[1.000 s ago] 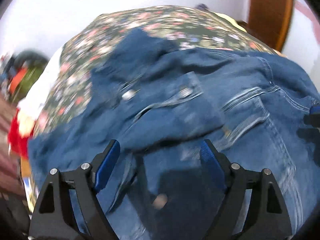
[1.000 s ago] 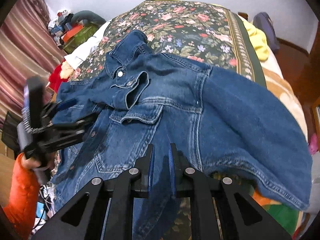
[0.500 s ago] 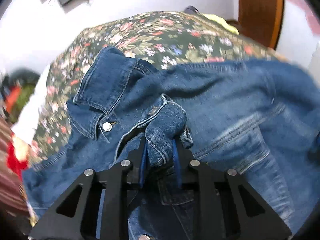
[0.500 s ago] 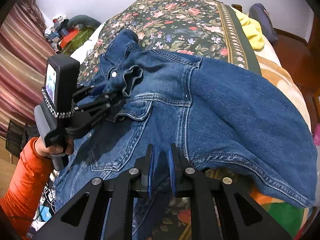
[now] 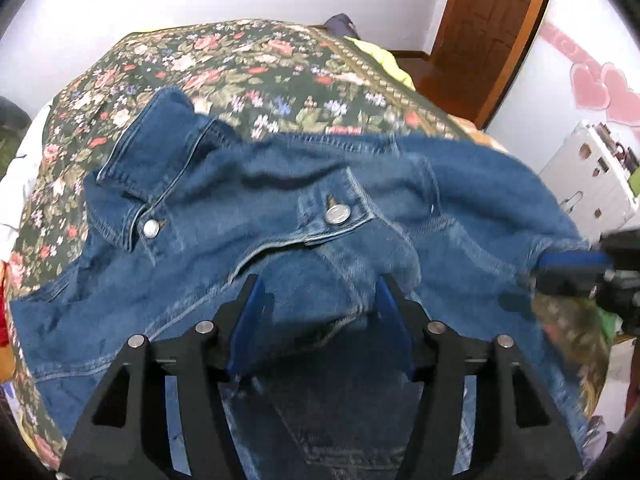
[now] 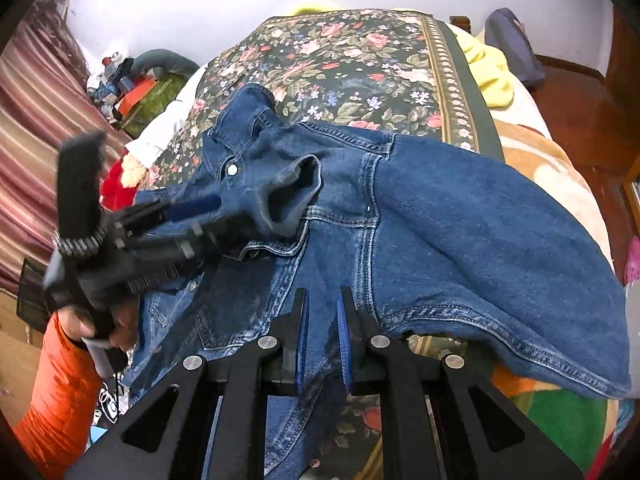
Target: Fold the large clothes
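Opened since half a second ago, left hand-held gripper (image 5: 316, 312) releases denim jacket (image 6: 420, 220) fold | right hand-held gripper (image 6: 323, 340) nearly closed, pinching hem | bed (image 6: 360, 60), upper frame | fold placed.

jacket (image 5: 248, 208): matt denim | snap buttons (image 5: 337, 213): shiny metal | door (image 5: 492, 28): glossy wood

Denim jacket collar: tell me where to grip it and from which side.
Grip the collar of the denim jacket on its free outer edge, above the snap button. Come in low from the left, over the floral bedspread: that edge lies as one flat, exposed fold, so the fingers could probably slide under.
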Demonstrator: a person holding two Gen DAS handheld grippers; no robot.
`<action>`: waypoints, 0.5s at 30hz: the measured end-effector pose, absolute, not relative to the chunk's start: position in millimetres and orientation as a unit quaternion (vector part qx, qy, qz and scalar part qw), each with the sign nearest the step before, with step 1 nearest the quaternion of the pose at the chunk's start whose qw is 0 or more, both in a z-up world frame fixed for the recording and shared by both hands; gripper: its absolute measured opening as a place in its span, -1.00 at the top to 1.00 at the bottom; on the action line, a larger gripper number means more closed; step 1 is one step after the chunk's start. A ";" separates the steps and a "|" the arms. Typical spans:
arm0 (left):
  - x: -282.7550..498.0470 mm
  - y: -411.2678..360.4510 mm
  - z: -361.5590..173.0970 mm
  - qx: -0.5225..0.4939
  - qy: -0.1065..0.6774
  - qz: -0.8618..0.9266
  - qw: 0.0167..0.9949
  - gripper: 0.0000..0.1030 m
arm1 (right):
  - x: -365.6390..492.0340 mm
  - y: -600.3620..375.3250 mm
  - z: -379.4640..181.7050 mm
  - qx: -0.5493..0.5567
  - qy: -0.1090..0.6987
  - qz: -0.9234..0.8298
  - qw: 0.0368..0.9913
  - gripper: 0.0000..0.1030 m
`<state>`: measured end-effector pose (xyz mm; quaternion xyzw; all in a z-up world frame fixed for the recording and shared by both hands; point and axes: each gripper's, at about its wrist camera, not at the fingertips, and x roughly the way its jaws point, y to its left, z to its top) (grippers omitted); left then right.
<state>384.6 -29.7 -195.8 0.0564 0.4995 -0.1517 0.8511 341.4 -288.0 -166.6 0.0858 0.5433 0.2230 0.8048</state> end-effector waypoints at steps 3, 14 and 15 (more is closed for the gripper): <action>371.5 -0.2 -186.9 0.029 0.492 -0.136 0.859 -0.27 | 342.9 -279.6 -164.7 0.078 0.544 0.229 0.803 0.80; 354.9 212.8 -182.2 0.028 0.479 0.120 0.869 -0.45 | 392.6 -177.1 -144.8 0.047 0.531 0.298 0.792 0.80; 355.6 224.8 -188.7 0.031 0.484 0.131 0.865 -0.45 | 397.3 -166.0 -146.1 0.041 0.533 0.305 0.788 0.80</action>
